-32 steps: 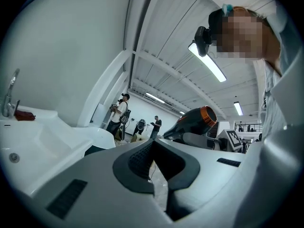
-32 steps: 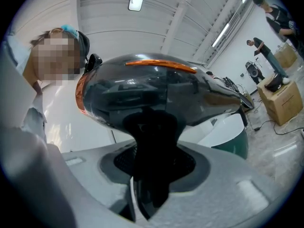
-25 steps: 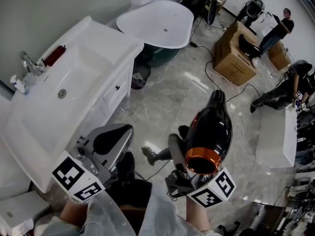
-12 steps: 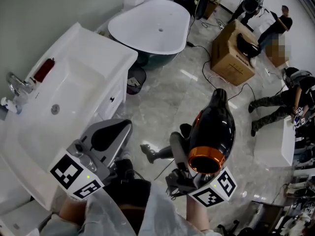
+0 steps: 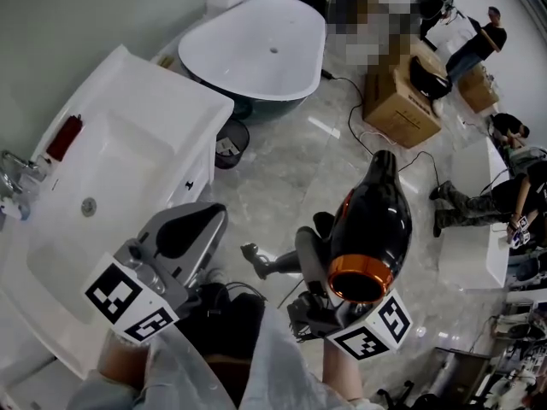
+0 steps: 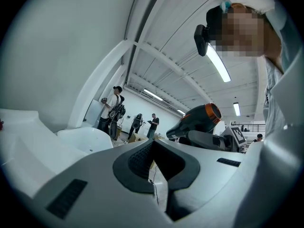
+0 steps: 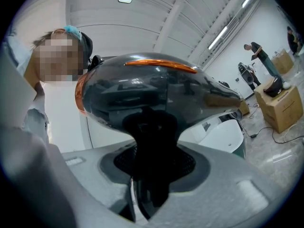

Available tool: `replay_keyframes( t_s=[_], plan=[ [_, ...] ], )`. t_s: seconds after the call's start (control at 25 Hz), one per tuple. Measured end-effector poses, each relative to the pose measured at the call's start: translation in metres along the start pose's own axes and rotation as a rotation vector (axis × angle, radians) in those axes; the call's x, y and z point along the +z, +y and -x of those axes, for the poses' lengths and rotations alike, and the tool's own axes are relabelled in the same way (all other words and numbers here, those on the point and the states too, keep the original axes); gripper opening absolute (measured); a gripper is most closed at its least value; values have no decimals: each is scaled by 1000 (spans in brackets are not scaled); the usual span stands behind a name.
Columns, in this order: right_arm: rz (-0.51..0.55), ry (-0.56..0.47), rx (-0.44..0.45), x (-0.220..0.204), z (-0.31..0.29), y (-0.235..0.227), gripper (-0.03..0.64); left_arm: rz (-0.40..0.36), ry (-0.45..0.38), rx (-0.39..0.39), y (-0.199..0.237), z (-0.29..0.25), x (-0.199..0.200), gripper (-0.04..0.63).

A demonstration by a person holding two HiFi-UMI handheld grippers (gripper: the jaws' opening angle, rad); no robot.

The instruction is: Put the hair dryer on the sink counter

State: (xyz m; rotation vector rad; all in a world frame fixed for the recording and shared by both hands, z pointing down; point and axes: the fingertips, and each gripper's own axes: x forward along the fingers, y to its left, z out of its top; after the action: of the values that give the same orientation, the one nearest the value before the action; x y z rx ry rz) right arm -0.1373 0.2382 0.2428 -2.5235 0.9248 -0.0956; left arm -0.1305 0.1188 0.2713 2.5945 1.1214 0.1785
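A black hair dryer with an orange ring hangs over the floor, nozzle pointing away from me. My right gripper is shut on its handle, and the dryer's body fills the right gripper view above the jaws. The handle runs down between the pads. My left gripper is held to the dryer's left, beside the counter's front edge, shut with nothing in it. The white sink counter with its basin lies at the left.
A faucet and a red item sit at the counter's back. Beyond it are a white bathtub and a small bin. A cardboard box, cables and people are at the right on the marble floor.
The counter and bathtub have slid left and down in the head view. Both grippers keep their places in the frame, and the dryer stays held in the right one.
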Motion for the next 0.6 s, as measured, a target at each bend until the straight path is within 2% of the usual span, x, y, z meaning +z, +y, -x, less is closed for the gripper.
replay_keyframes(
  t_s=[0.32,0.6],
  plan=[
    [-6,-6,-5,4,-15,-1,163,3,-8,-5,17,-1,6,3],
    [-2,5,0,8,-27,-8,163,13,-17,21,27,-2,9,3]
  ],
)
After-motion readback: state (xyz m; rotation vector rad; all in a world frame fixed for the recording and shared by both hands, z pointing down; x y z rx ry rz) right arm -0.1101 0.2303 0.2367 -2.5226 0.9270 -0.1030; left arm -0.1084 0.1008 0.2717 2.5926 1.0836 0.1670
